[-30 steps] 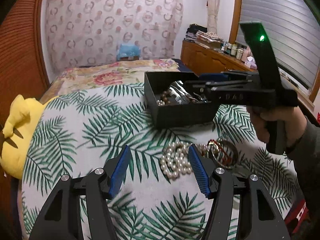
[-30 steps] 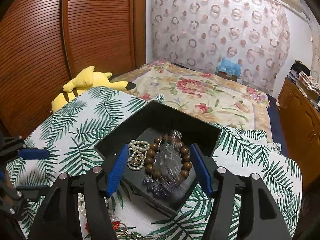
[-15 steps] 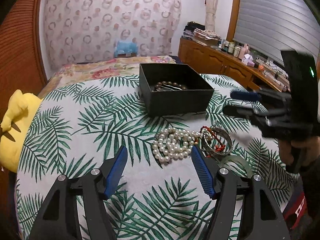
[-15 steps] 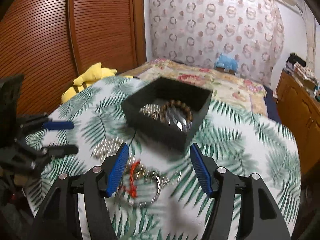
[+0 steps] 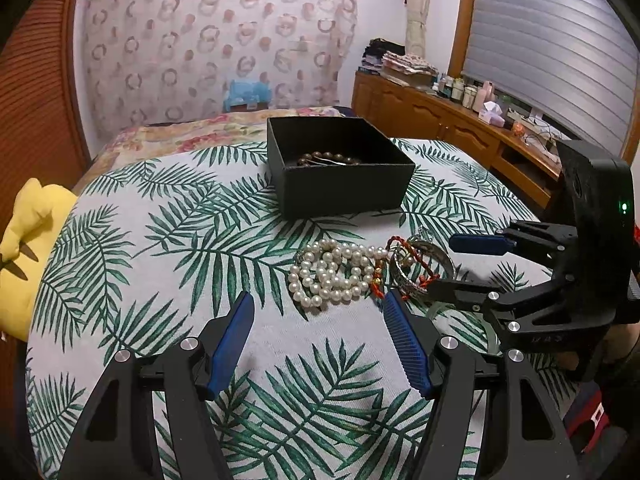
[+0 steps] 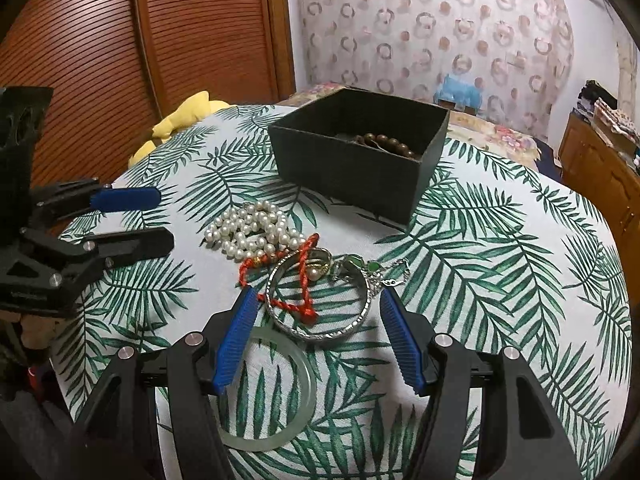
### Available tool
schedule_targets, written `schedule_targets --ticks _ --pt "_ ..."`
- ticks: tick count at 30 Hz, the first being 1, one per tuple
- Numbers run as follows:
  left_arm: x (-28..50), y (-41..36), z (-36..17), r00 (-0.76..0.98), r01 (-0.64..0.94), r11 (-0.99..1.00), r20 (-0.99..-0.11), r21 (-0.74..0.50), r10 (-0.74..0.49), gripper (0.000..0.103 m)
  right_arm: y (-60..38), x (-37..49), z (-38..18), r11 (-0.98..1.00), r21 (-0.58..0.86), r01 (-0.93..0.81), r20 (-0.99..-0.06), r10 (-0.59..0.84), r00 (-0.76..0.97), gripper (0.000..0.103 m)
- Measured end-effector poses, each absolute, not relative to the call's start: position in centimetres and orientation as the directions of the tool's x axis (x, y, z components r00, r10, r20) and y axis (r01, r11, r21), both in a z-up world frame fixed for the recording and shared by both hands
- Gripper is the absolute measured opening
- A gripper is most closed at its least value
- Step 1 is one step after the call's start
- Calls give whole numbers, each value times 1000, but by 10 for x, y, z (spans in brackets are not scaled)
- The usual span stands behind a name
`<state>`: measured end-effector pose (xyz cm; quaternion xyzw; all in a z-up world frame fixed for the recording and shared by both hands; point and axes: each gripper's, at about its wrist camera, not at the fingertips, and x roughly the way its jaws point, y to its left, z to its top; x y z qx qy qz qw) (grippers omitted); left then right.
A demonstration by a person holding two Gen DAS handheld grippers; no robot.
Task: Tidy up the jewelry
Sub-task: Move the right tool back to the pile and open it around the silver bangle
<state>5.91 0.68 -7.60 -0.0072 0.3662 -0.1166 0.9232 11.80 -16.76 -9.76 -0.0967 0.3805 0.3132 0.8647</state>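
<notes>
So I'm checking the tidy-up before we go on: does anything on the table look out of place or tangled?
Yes. Most jewelry lies loose outside the black box: the pearl strand is bunched, and a red cord is draped across the silver bangle. A pale green bangle lies apart, nearest the right gripper.

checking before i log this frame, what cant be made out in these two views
- Black box contents: both views show only some brown beads; its near wall hides the rest.
- Pale green bangle: right wrist view, partly behind the right gripper's finger.
- Small green and gold pieces: too small and tangled to name.
- Red cord: its ends are lost among the pearls and the silver bangle.
</notes>
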Motion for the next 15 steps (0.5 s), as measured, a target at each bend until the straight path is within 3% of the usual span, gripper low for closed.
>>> schedule_targets --ticks 12,15 --pt "57 5 -80 700 214 971 -677 -105 -227 64 -151 130 -105 796 26 -605 -769 402 496 67" --pt "57 5 -80 701 212 972 -676 -106 -226 64 -149 130 -107 793 5 -609 -770 391 504 63"
